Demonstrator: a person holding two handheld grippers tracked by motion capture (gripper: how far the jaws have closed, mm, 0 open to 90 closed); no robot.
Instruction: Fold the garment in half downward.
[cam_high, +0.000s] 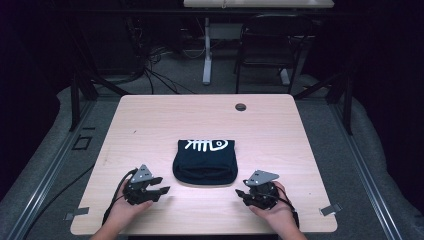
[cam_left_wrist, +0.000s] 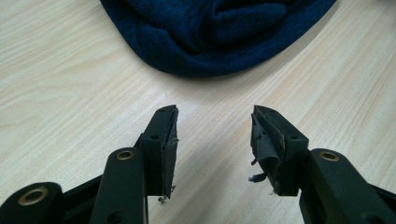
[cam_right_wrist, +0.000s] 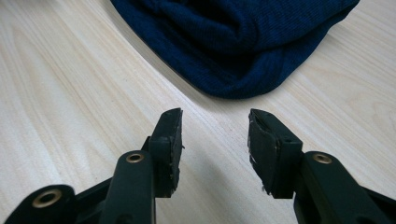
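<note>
Left hand: the person's left hand (cam_high: 124, 210) comes in from the bottom edge of the high view and rests on the near left part of the worktop.
Left tool: black two-jaw left tool (cam_high: 162, 192) with a grey three-cornered plate on top, low over the wood, pointing right toward the garment. Jaws spread, nothing between them. In the left gripper view the left tool (cam_left_wrist: 215, 128) shows bare wood in the gap; the rubber pads (cam_left_wrist: 263, 144) are frayed at their edges.
Cable: a black cable (cam_high: 112, 200) loops from the left tool back along the wrist.
Worktop: pale wood-grain rectangular worktop (cam_high: 150, 125), with a small dark round cap (cam_high: 240, 106) near its far edge, right of centre.
Garment: folded dark navy knit garment (cam_high: 205, 161) with a white fish-skeleton print on its far part. It lies flat at the middle of the worktop, between the two tools and slightly beyond them, touching neither. Its near edge is a rounded fold. In the left gripper view the garment (cam_left_wrist: 210, 32) lies ahead of the jaw tips, apart from them; likewise in the right gripper view (cam_right_wrist: 233, 42).
Right tool: black two-jaw right tool (cam_high: 240, 194), grey plate on top, near the garment's near right corner, pointing left. Jaws spread, empty; in the right gripper view the right tool (cam_right_wrist: 215, 126) frames bare wood.
Right hand: the right hand (cam_high: 275, 212) holds it from the bottom edge.
Surroundings: grey floor beyond the worktop, with a dark chair (cam_high: 270, 45).
</note>
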